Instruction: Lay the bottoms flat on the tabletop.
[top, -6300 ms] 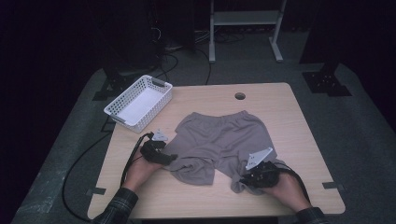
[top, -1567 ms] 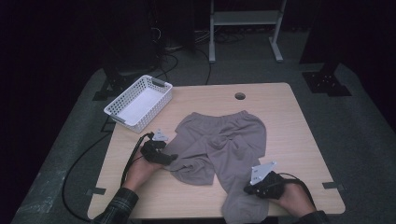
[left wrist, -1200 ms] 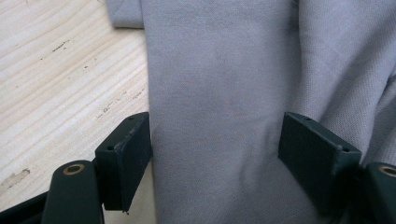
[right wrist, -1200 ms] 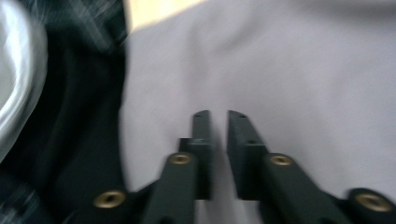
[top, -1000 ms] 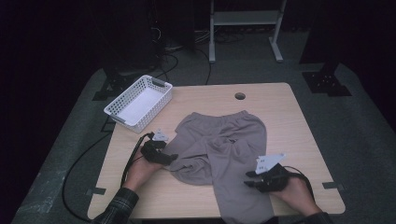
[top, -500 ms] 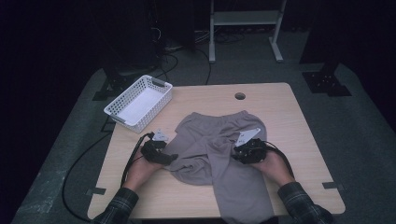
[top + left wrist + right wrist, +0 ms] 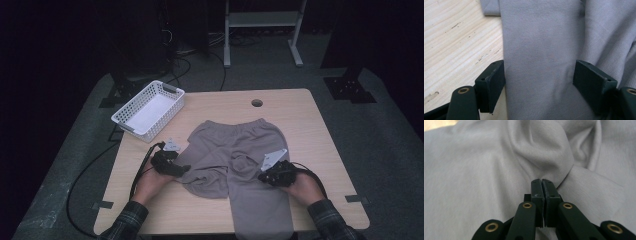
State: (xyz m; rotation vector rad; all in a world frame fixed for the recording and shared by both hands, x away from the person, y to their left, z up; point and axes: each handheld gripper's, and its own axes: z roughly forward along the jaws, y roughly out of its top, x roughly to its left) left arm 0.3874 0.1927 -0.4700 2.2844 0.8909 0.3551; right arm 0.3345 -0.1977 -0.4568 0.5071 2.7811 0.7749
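Grey shorts [image 7: 235,142] lie flat on the wooden table [image 7: 305,130], waistband away from me. Their right leg stretches toward me and hangs over the front edge. My left gripper [image 7: 184,169] sits at the left leg's hem; in the left gripper view it [image 7: 541,82] is open, with a band of the shorts [image 7: 544,37] lying between the jaws. My right gripper [image 7: 262,176] rests on the right leg near the crotch. In the right gripper view it [image 7: 541,181] is shut, and creases in the shorts [image 7: 474,170] gather at its tips.
A white plastic basket [image 7: 131,125] stands at the table's back left corner. A round cable hole [image 7: 257,103] is near the far edge. Black cables trail off the left side. Bare wood [image 7: 456,37] lies left of the shorts.
My right gripper drew the right leg out over the front edge, went up to the crotch, and has now come back slightly toward me. The left gripper has stayed put.
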